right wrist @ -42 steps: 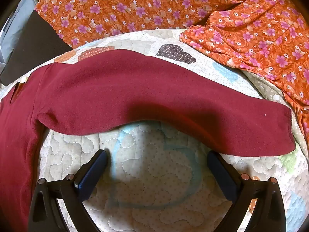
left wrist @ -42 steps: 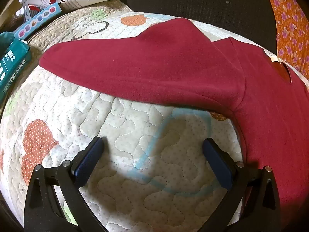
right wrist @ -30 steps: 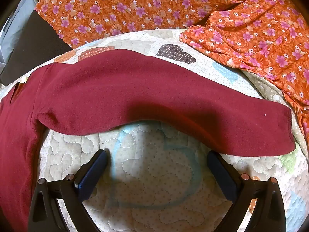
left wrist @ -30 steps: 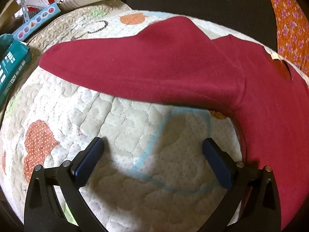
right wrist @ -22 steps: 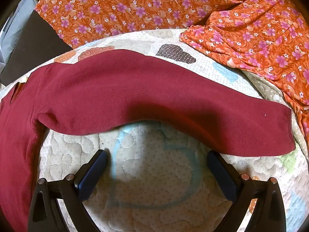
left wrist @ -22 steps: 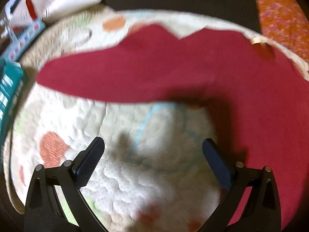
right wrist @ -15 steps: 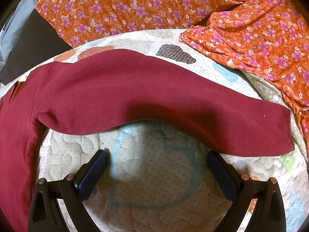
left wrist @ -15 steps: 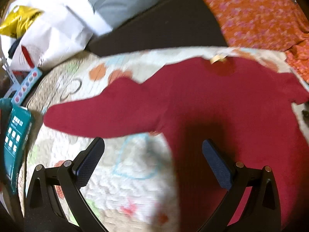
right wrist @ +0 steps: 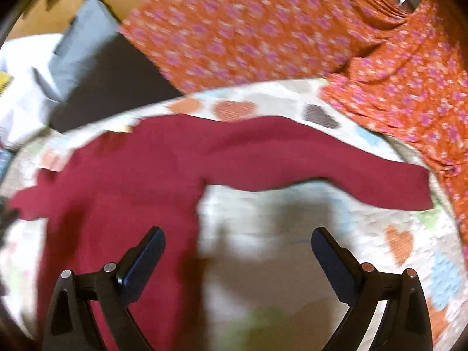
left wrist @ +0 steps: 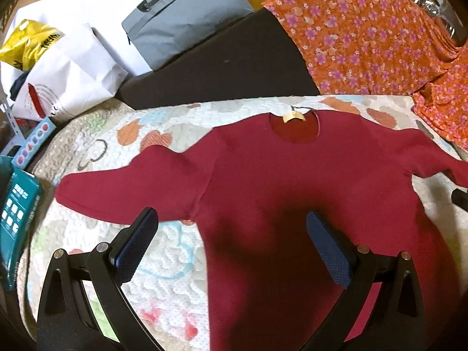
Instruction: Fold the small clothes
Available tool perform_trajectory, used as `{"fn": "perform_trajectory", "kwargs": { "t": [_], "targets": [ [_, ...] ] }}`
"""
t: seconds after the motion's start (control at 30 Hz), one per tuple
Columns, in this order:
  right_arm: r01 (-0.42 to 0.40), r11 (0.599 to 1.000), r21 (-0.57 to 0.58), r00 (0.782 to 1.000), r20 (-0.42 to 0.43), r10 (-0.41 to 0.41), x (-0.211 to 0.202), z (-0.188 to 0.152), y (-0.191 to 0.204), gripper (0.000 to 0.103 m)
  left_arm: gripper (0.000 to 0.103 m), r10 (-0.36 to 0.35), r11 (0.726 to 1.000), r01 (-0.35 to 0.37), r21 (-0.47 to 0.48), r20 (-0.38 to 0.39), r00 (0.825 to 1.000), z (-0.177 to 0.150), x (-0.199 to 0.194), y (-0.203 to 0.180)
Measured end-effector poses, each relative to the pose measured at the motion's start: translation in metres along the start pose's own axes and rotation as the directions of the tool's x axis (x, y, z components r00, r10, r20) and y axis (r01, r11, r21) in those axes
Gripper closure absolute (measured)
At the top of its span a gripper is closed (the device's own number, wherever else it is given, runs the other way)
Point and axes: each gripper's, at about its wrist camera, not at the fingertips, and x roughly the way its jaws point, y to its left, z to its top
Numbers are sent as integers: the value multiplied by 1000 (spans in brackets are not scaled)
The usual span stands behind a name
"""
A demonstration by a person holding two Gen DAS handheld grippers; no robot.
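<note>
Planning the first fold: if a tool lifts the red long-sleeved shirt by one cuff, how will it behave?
The red long-sleeved shirt lies flat and limp on the quilted mat, so it probably droops. Its fabric looks soft and thickish, likely grippy. The spread body would probably drag behind.

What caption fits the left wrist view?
Open left gripper above a red top spread flat on a quilt.

- left gripper (left wrist: 231, 242): jaws spread wide, nothing between the pads, hanging in the air w/ fingers pointing fwd and a bit down
- right gripper (right wrist: 237, 251): same deal, jaws wide apart, nothing pinched, up off the surface, view's blurry
- both black frames w/ dark blue pads (left wrist: 137, 242)
</note>
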Motion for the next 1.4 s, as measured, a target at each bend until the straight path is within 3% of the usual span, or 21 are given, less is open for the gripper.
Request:
{"fn": "perform_trajectory", "kwargs": {
  "t": [0.17, 0.37, 0.7, 1.4],
  "targets": [
    [-106, 993, -51, 994, 0, 106, -9, -7, 61, 3, 1, -10, 1000, 9, -9, -20, 1000, 1, 5, 0],
    [-154, 979, -133, 988, -19, 153, -6, -14, 113, 3, 1, -17, 1000, 16, -26, -34, 999, 2, 9, 2],
    [-163, 972, -171, 986, -46, 158, -6, -12, 134, 3, 1, -18, 999, 16, -46, -51, 999, 5, 15, 9],
    [-128, 970, -205, 990, -76, 115, 35, -6, 167, 4, 1, -14, 994, 4, -106, -91, 996, 10, 33, 31]
  ]
}}
